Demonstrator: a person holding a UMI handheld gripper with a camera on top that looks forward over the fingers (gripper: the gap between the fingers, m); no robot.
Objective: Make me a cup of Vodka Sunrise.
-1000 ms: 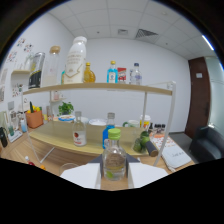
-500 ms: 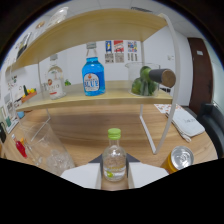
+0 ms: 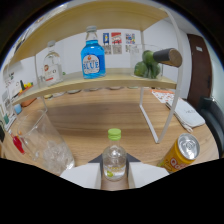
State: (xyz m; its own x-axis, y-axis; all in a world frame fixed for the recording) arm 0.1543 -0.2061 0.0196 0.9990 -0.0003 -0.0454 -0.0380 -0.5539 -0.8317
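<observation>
Wall point(image 3: 150, 35): white, posters point(image 3: 116, 42) at upper centre
Shelf point(image 3: 100, 80): pale wood, white frame
Table point(image 3: 95, 117): wood
Door point(image 3: 196, 55): dark, right

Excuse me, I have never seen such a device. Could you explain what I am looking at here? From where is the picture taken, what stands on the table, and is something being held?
No robot arm is here. A person carries a hand-held gripper with two fingers, and a wide-angle camera rides on it, looking forward along the fingers. That is why the picture is round and bent.

The pale fingers show at the bottom. Between them stands a small clear bottle with a green cap; the fingers appear to press on it from both sides, so it is held.

On the wooden table stand a clear glass with ice beside the fingers and an orange drink can on the other side. Beyond them, a shelf carries a blue bottle, a clear bottle and green fruit.
</observation>
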